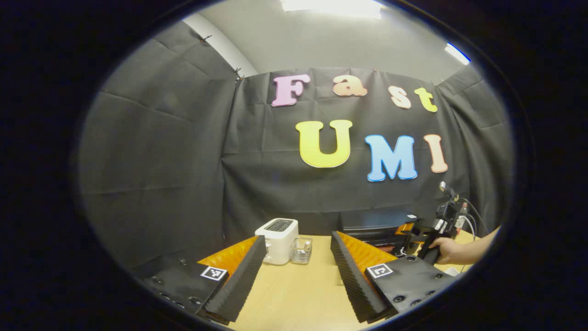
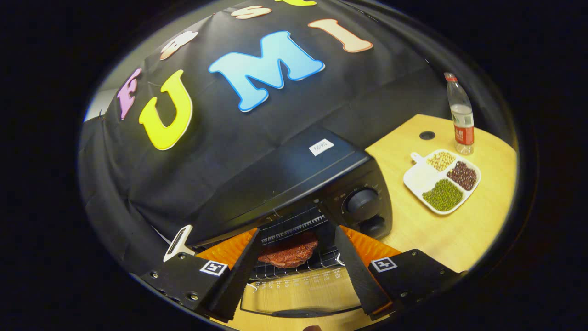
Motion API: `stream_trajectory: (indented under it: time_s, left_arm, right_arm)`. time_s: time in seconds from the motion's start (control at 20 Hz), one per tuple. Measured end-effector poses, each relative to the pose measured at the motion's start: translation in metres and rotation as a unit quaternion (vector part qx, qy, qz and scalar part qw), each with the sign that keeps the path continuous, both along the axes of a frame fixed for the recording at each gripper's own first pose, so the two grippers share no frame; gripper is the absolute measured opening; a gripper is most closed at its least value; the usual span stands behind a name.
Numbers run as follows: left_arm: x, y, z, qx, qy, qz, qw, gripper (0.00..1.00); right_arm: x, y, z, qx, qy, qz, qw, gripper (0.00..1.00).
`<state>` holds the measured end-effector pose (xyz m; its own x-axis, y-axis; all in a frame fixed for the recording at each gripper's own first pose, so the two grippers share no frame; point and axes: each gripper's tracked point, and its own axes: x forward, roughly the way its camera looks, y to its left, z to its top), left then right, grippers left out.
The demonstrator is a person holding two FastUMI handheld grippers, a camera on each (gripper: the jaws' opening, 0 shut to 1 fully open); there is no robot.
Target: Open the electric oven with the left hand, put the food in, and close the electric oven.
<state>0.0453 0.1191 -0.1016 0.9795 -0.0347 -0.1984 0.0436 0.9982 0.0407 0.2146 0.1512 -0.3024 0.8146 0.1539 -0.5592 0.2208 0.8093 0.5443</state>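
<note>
Bright ceiling lights (image 1: 331, 6), dim booth, sharp focus, strong fisheye bending at edges

table (image 1: 298, 294): wood | on it: toaster (image 1: 278, 240), oven (image 2: 294, 184), divided tray (image 2: 442, 181), bottle (image 2: 460, 115), possibly glass jar (image 1: 301, 250)

The electric oven (image 2: 294, 184) is partly masked by both fingers in the right gripper view; the piece of food (image 2: 289, 253) on its rack is covered at each end. In the left gripper view the oven is largely screened by the right gripper (image 1: 420, 236), whose finger spacing cannot be made out.
</note>
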Motion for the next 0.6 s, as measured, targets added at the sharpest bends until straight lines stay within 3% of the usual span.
stream_trajectory:
  time_s: [0.35, 0.6]
  left_arm:
    - [-0.004, -0.064, -0.012, -0.010, 0.008, -0.017, 1.000, 0.99]
    - [-0.007, -0.121, -0.035, -0.016, 0.023, -0.030, 0.999, 0.99]
  right_arm:
    - [-0.078, -0.081, 0.069, -0.085, -0.064, 0.046, 0.993, 0.98]
    - [-0.124, -0.166, 0.118, -0.152, -0.102, 0.040, 0.982, 0.97]
